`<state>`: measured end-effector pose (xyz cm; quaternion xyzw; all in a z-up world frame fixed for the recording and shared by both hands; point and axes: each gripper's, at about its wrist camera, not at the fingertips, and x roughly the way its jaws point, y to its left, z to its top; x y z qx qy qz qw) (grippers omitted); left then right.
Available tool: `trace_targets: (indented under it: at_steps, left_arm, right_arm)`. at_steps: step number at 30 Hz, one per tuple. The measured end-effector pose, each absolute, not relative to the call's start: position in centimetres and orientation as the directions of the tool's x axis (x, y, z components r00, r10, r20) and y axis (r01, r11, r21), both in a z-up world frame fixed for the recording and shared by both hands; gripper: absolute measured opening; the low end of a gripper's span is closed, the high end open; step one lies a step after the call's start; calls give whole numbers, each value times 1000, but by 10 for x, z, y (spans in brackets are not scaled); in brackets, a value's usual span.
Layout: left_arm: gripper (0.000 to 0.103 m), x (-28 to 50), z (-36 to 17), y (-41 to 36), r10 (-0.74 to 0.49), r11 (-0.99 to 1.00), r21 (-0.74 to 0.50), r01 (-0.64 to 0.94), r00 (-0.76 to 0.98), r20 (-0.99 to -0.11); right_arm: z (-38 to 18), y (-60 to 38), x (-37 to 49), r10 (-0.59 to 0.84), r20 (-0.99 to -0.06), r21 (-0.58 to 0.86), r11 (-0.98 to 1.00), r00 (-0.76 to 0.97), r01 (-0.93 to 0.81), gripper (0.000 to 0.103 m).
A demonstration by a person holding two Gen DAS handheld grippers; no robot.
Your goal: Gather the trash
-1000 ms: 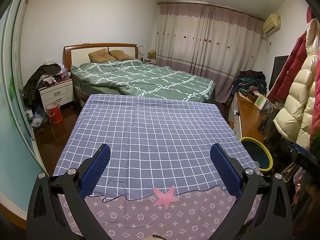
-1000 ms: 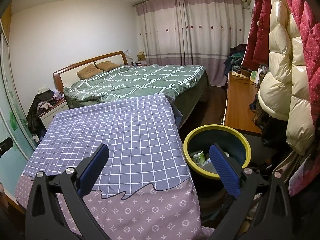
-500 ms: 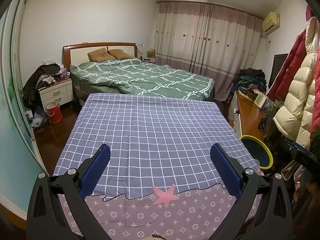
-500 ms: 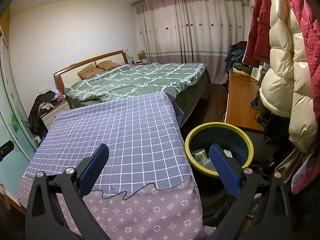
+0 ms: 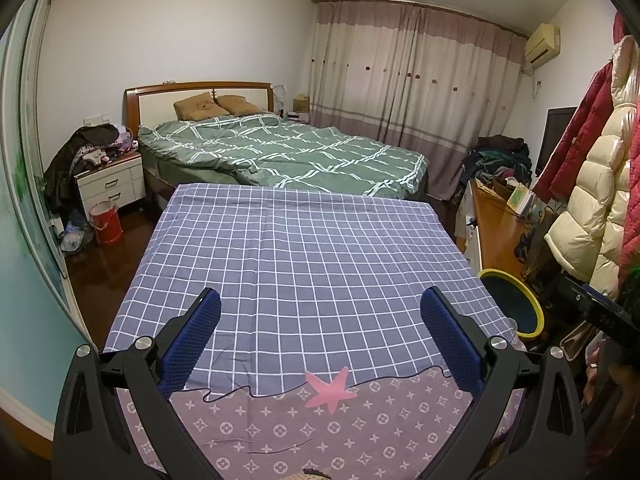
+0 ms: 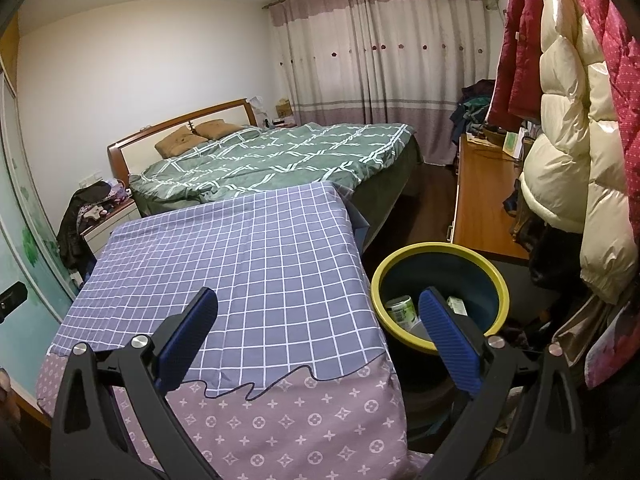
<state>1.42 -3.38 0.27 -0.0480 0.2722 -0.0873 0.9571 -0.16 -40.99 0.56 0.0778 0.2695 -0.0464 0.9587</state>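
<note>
A dark blue bin with a yellow rim (image 6: 440,256) stands on the floor right of the table; it also shows in the left wrist view (image 5: 516,300). Inside it lie a white and green can (image 6: 400,308) and a small carton (image 6: 458,305). The table is covered by a checked blue cloth (image 5: 304,248) with nothing on it; it also shows in the right wrist view (image 6: 240,256). My left gripper (image 5: 320,336) is open and empty above the table's near end. My right gripper (image 6: 318,332) is open and empty over the table's right edge, its right finger in front of the bin.
A bed with a green quilt (image 5: 280,152) stands behind the table. A nightstand (image 5: 110,186) and red bucket (image 5: 106,224) are at the left. A wooden desk (image 6: 480,208) and hanging puffy coats (image 6: 568,128) crowd the right side.
Both views have shifted only slightly; the bin sits a little lower and larger in the right wrist view. Both grippers stay open and empty.
</note>
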Motion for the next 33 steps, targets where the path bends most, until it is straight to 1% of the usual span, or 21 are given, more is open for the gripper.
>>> trace_targets:
  at_steps: [23,33]
  left_arm:
    - [98,24,-7,-46,-236,971,-152,183,807,-541]
    - [98,30,-10,-49,-224,974,-144,173,798,-559]
  right_arm:
    - [0,-414,2,-44,-538,126,983,842,132,96]
    - [-4,-414,4,-45,-544,127,983,838,135,96]
